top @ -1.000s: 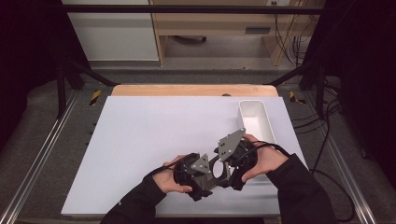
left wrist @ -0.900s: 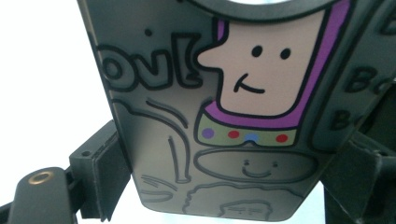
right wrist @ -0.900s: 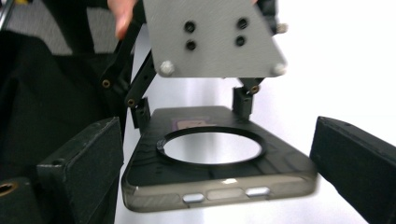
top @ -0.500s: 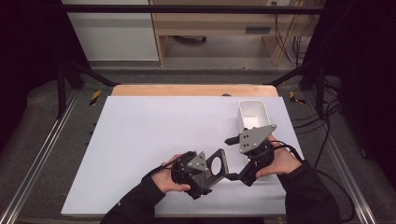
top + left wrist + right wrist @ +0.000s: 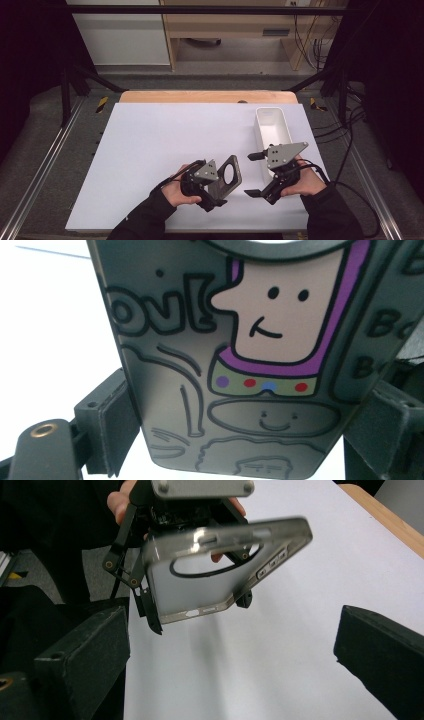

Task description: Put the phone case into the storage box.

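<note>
Phone case (image 5: 226, 176) clamped in left gripper (image 5: 216, 194), right gripper (image 5: 254, 174) open beside white bin (image 5: 272, 131)

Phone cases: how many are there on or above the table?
1. The phone case is clamped across its width by the left gripper, above the table's near edge. The white bin's inside is partly hidden.
</note>
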`<act>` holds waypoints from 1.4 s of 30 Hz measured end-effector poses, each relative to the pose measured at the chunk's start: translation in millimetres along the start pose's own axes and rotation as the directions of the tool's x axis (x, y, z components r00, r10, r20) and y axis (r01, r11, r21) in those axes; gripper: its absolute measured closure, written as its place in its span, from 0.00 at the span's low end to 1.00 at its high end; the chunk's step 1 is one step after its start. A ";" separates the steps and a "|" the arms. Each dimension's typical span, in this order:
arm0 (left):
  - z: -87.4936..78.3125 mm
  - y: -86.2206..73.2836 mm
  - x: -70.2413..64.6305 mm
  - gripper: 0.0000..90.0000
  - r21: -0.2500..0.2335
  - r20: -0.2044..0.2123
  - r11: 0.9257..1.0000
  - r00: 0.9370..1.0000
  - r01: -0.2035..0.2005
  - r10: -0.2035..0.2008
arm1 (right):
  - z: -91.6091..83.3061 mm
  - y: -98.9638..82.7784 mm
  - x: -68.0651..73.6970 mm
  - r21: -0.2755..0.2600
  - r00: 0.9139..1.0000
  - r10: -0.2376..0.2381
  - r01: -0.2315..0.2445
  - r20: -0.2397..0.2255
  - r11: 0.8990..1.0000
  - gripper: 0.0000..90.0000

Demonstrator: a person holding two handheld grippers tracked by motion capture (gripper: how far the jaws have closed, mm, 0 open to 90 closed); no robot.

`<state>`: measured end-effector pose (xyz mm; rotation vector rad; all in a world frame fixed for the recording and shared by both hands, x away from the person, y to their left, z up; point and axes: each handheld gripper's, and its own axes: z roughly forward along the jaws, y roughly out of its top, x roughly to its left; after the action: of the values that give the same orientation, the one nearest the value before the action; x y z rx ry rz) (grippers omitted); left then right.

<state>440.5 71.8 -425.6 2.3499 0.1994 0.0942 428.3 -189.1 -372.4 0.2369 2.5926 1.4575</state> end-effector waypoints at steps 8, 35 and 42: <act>-6.9 1.3 -0.9 0.13 -0.057 0.003 0.998 1.000 0.005 -0.004 | 0.8 -9.2 0.4 -0.045 1.000 0.031 -0.031 0.003 0.998 0.02; -20.2 3.9 2.0 0.13 -0.235 0.027 0.972 0.999 0.024 -0.018 | 9.5 12.1 3.4 -0.095 1.000 0.008 -0.010 -0.028 0.995 0.02; -18.6 3.8 3.6 0.13 -0.258 0.036 0.966 0.999 0.024 -0.016 | 12.9 17.7 3.2 -0.092 0.999 0.000 -0.003 -0.037 0.996 0.03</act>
<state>442.1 82.7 -409.7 2.0878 0.1828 0.0663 429.0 -168.6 -364.1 0.2021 2.5462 1.5919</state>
